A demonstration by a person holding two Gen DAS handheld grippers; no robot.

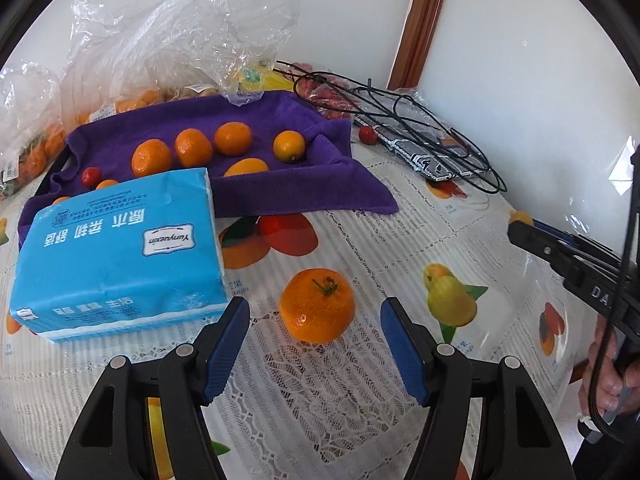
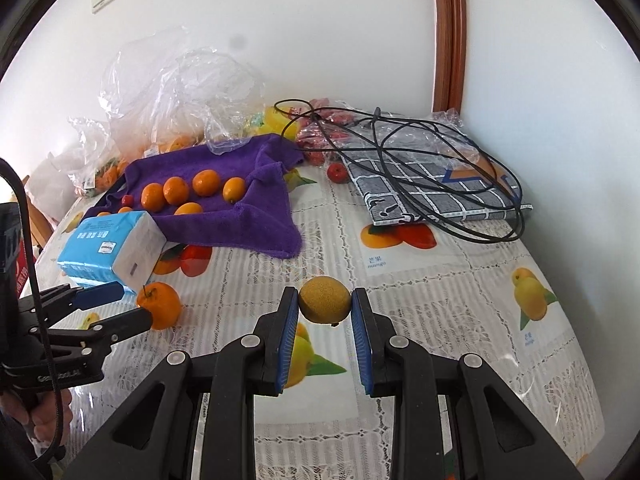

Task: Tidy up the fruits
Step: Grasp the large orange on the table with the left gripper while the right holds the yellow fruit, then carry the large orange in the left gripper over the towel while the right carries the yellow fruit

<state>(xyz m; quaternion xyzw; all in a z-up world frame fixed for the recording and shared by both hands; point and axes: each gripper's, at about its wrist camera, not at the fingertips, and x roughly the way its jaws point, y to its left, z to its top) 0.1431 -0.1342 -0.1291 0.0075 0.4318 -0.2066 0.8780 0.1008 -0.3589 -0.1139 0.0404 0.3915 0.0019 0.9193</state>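
Note:
A tangerine with a green stem lies on the fruit-print tablecloth. My left gripper is open, its blue pads either side of the tangerine with gaps showing. The right wrist view shows the tangerine at the left gripper's fingertips. My right gripper is shut on a small yellow-brown round fruit, held above the cloth. A purple towel at the back carries several oranges and a small red tomato.
A blue tissue pack sits just left of the tangerine, in front of the towel. Plastic bags of fruit line the wall. A checked packet with black cables lies at the back right, a red tomato beside it.

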